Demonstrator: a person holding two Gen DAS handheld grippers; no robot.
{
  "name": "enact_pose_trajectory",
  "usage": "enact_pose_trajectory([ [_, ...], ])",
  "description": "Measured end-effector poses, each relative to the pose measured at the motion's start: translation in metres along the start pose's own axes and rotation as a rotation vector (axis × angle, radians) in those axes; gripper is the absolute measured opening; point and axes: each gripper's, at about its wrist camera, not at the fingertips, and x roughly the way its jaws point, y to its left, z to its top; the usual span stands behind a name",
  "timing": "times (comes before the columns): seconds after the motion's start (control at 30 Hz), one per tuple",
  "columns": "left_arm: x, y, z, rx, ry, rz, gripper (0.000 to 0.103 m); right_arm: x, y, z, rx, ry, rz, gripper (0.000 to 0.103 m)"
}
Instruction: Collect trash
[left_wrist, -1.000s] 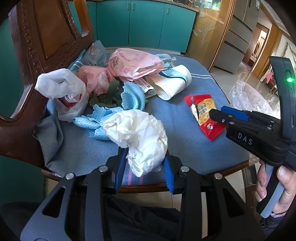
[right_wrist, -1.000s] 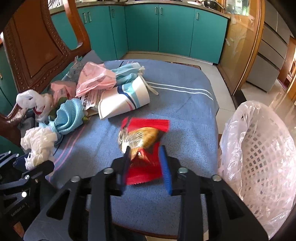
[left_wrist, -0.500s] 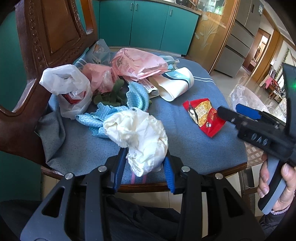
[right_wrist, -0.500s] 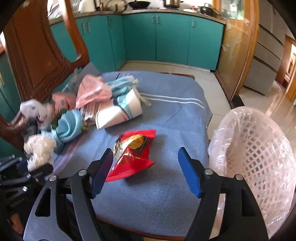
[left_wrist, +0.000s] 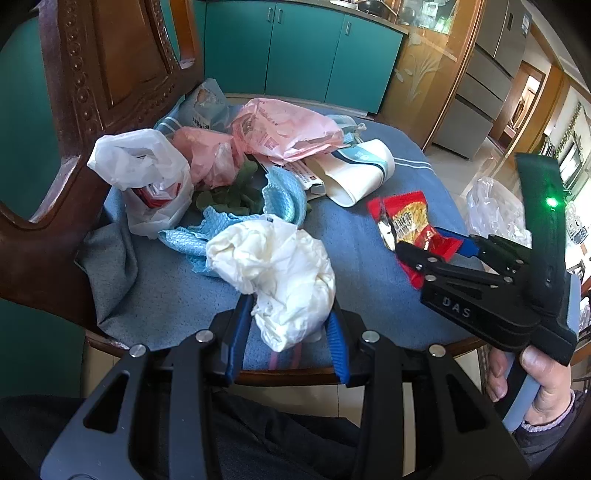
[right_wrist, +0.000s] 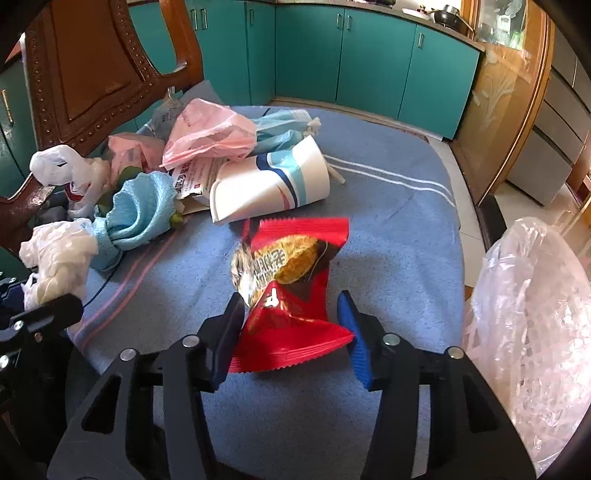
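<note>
Snack wrapper (right_wrist: 291, 280): red, crumpled, with a yellow print and a torn silver end; it lies on the blue cloth (right_wrist: 388, 229) at 6 o'clock of the paper cup (right_wrist: 269, 184).
Right gripper (right_wrist: 291, 325): jaws have just been closing around the wrapper; left pad touches it, the right pad is apart from it.
Left gripper (left_wrist: 286, 325): pinches a white crumpled wad (left_wrist: 280, 266).
Surface: seat of a carved wooden chair (right_wrist: 92, 74).
Room: teal cabinets (right_wrist: 332, 55) at 12 o'clock; lined bin (right_wrist: 532, 332) at 3 o'clock.

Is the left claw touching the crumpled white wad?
Touching. The left wrist view shows the left claw with both blue pads pressed against the white wad.
</note>
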Motion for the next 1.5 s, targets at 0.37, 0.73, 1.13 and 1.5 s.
enact_pose_trajectory([
  [0.37,-0.009,-0.036,0.015,0.066,-0.037,-0.062,0.039,-0.074,-0.063,-0.002,0.156,-0.137,0.016,0.033],
  [0.73,-0.004,-0.037,0.011,0.067,-0.018,-0.06,0.039,-0.027,-0.036,-0.017,0.085,-0.034,0.025,0.051],
  [1.13,-0.001,-0.034,0.006,0.062,-0.009,-0.072,0.039,-0.057,-0.038,-0.041,-0.084,0.047,-0.115,0.044],
  [1.5,-0.005,-0.034,0.004,0.066,-0.016,-0.063,0.04,-0.059,-0.035,-0.033,-0.011,-0.006,-0.01,0.016],
])
